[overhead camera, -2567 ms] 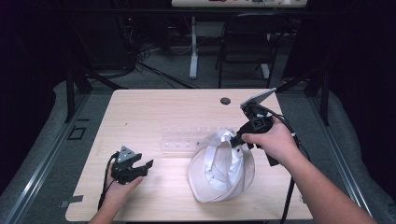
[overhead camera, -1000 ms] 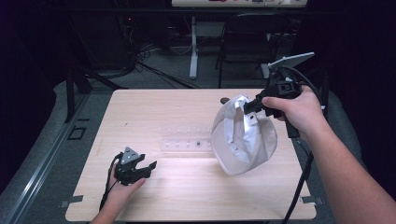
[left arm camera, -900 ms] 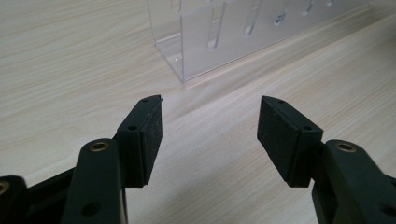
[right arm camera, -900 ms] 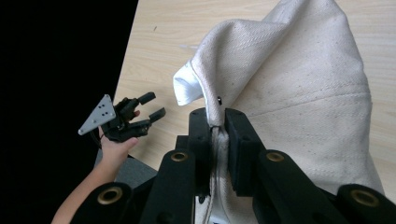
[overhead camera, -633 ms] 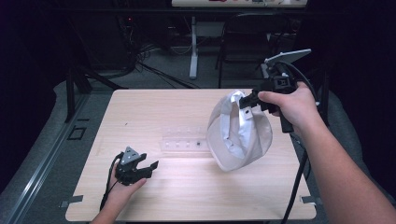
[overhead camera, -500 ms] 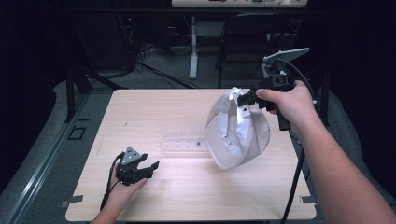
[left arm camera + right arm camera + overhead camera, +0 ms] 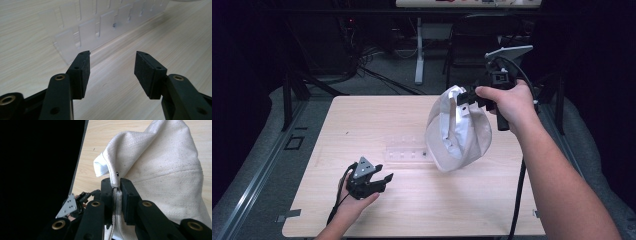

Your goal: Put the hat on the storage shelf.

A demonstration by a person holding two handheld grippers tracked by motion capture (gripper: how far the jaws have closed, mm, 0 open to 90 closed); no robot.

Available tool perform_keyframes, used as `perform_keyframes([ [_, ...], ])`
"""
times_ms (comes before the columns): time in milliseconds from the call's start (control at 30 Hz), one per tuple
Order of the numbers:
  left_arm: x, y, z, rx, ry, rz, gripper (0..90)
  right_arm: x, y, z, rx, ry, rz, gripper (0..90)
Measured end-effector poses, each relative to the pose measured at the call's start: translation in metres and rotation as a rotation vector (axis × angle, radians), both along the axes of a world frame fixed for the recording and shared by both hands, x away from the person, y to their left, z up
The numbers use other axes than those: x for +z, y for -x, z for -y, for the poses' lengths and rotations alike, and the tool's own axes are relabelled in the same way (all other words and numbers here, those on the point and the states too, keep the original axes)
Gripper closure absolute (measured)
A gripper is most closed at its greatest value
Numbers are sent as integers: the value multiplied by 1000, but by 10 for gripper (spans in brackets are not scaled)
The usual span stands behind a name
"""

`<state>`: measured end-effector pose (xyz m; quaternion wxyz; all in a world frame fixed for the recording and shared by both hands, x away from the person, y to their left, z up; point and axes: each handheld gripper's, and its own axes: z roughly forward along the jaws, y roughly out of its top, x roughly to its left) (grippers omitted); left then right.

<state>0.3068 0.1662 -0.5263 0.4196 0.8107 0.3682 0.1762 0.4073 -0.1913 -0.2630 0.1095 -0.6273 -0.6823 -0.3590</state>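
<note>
A white cloth hat (image 7: 459, 132) hangs in the air over the right half of the wooden table (image 7: 362, 120). My right gripper (image 7: 467, 97) is shut on its seamed rim, and in the right gripper view the fabric (image 7: 162, 165) is pinched between the two black jaws (image 7: 115, 187). Near the front left of the table my left gripper (image 7: 382, 181) rests low and open. Its jaws (image 7: 111, 72) have just been closing a little, with nothing between them. They point at a clear plastic rack (image 7: 100, 27) lying flat at mid-table (image 7: 407, 150).
Dark floor, cables and a desk leg (image 7: 419, 55) lie beyond the table's far edge. A grey mat (image 7: 272, 150) borders the table on the left. Black cables trail from both grippers over the table's front edge.
The hat has gone from resting on the table to hanging from the right gripper, which rose and then drifted left. The left gripper has shifted slightly toward the clear rack.
</note>
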Motion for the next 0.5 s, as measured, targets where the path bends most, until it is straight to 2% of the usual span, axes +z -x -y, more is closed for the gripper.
perform_keyframes([
  [333, 33, -6, 45, -61, 36, 61, 494, 6, -11, -4, -38, -11, 16, 815],
  [500, 45, -9, 66, -92, 31, 83, 494, 5, -16, -4, -61, -21, 20, 815],
])
